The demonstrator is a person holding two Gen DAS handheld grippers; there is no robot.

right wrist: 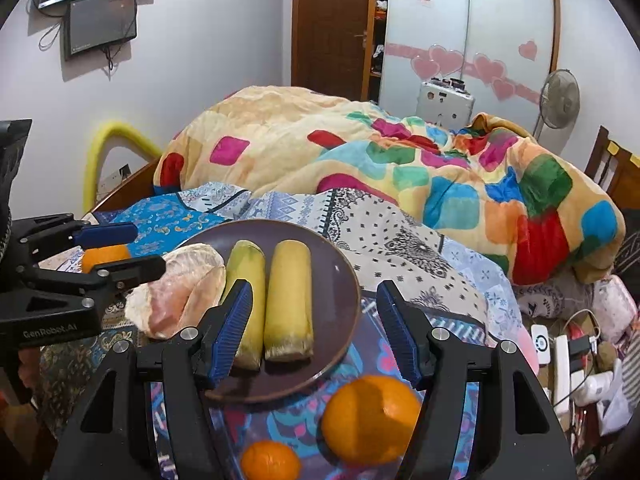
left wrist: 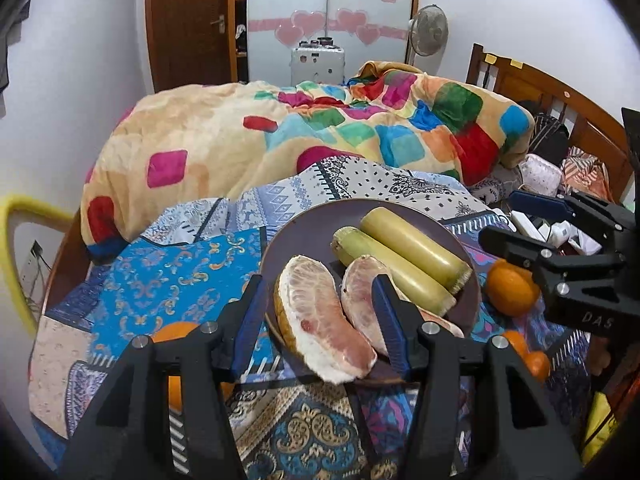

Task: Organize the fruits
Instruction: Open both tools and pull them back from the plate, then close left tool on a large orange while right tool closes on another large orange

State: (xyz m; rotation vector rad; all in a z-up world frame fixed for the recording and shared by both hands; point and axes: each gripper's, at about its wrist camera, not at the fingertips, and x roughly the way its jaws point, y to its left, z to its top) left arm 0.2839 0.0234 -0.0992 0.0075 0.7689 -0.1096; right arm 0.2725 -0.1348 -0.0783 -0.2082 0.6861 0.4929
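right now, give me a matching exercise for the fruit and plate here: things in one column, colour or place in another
Things:
1. plate
2. pomelo segments
3. sugarcane pieces
4. large orange

Descriptions:
A. pale yellow, lying side by side
B. on the bedspread, off the plate
C. dark purple-brown
D. pink flesh, at the plate's edge

Pairs: 1-C, 2-D, 3-A, 4-B
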